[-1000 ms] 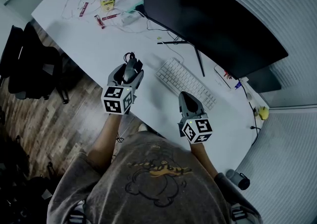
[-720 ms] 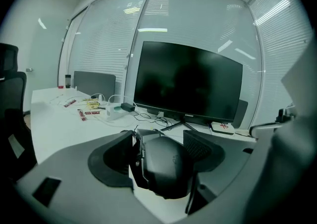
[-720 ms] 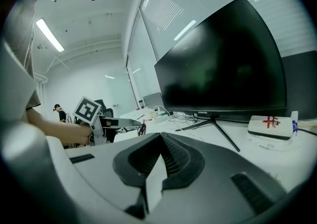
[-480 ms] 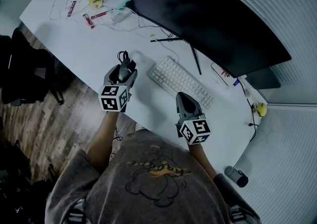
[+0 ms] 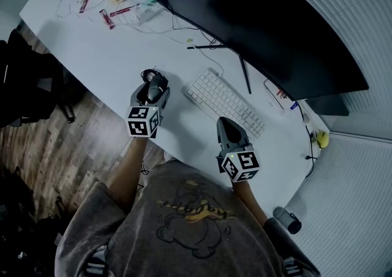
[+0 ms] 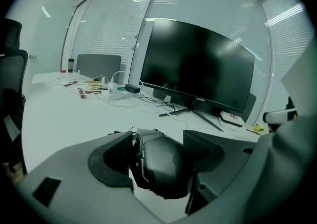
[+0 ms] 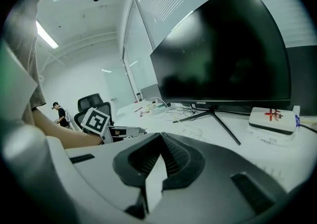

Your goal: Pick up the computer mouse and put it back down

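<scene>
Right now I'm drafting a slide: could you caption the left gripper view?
Left hand-held gripper grips a black mouse, with white desk and dark monitor beyond.

Computer mouse (image 6: pixel 161 163): black.
Worktop (image 5: pixel 104 49): white.
Keyboard (image 5: pixel 223 103): white.
Monitor (image 5: pixel 263 18): black.
Left gripper (image 5: pixel 154 89) and right gripper (image 5: pixel 223 122): grey, each cube white with black square markers.
Floor (image 5: pixel 55 147): brown wood grain.
Shirt (image 5: pixel 190 220): grey, yellow-and-dark print.
</scene>
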Action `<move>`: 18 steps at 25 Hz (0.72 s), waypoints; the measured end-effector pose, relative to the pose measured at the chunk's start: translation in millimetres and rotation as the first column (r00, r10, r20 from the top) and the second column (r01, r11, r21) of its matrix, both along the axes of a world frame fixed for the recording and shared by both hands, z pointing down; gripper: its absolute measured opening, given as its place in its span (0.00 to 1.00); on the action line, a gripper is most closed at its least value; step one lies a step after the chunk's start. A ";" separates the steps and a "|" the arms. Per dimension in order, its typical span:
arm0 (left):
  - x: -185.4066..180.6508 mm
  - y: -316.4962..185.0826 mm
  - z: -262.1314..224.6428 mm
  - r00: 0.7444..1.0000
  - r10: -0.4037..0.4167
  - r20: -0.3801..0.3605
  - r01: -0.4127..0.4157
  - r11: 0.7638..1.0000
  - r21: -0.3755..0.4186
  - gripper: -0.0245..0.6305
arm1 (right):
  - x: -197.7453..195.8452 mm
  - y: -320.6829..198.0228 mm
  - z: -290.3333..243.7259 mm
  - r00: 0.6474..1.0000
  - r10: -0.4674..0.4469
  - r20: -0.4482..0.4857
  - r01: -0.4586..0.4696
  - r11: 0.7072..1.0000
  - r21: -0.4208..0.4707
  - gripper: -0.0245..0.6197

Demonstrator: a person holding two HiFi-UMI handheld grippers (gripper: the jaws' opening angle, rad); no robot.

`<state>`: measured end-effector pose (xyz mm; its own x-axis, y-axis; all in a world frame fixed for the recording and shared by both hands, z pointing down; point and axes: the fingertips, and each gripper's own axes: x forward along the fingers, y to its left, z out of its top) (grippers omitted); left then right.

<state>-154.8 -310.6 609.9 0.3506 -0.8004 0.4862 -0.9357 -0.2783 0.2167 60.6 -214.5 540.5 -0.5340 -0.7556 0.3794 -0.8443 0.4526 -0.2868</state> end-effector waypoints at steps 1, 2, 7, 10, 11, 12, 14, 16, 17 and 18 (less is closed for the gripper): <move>-1.5 -0.8 4.0 1.000 -0.004 0.002 0.004 1.000 -0.005 0.54 | -0.3 -1.0 1.3 1.000 -0.002 -0.002 0.002 1.000 -0.003 0.05; -2.9 -1.4 7.8 1.000 -0.007 0.003 0.007 1.000 -0.010 0.54 | -0.7 -1.7 2.6 1.000 -0.004 -0.004 0.004 1.000 -0.007 0.05; -5.8 -1.0 23.7 1.000 -0.011 0.007 0.011 1.000 -0.027 0.54 | -2.2 -3.0 8.4 1.000 -0.014 -0.012 0.014 1.000 -0.027 0.05; -6.0 -1.6 33.6 1.000 -0.012 0.014 0.013 0.999 -0.043 0.54 | -4.0 -5.2 9.4 1.000 -0.014 -0.009 0.014 0.999 -0.029 0.05; -6.0 -1.5 36.3 1.000 -0.013 0.016 0.014 0.999 -0.047 0.54 | -4.4 -5.5 9.2 1.000 -0.014 -0.007 0.014 0.999 -0.029 0.05; -5.8 -1.3 38.8 1.000 -0.014 0.019 0.015 0.999 -0.052 0.54 | -4.6 -5.6 9.1 1.000 -0.014 -0.006 0.014 0.999 -0.030 0.05; -5.1 -1.0 43.4 1.000 -0.012 0.027 0.014 0.998 -0.059 0.54 | -3.7 -5.4 9.6 1.000 -0.013 -0.007 0.013 0.999 -0.030 0.05; -5.0 -1.3 47.3 0.999 -0.011 0.040 0.013 0.998 -0.065 0.54 | -2.8 -5.0 10.3 1.000 -0.011 -0.008 0.011 0.999 -0.033 0.05; -5.2 -1.7 48.8 0.999 -0.010 0.045 0.013 0.998 -0.067 0.54 | -2.7 -4.8 10.4 1.000 -0.011 -0.007 0.011 0.999 -0.034 0.05; -5.2 -2.1 50.4 0.999 -0.008 0.049 0.011 0.997 -0.071 0.54 | -2.8 -4.7 10.4 1.000 -0.011 -0.007 0.010 0.999 -0.035 0.05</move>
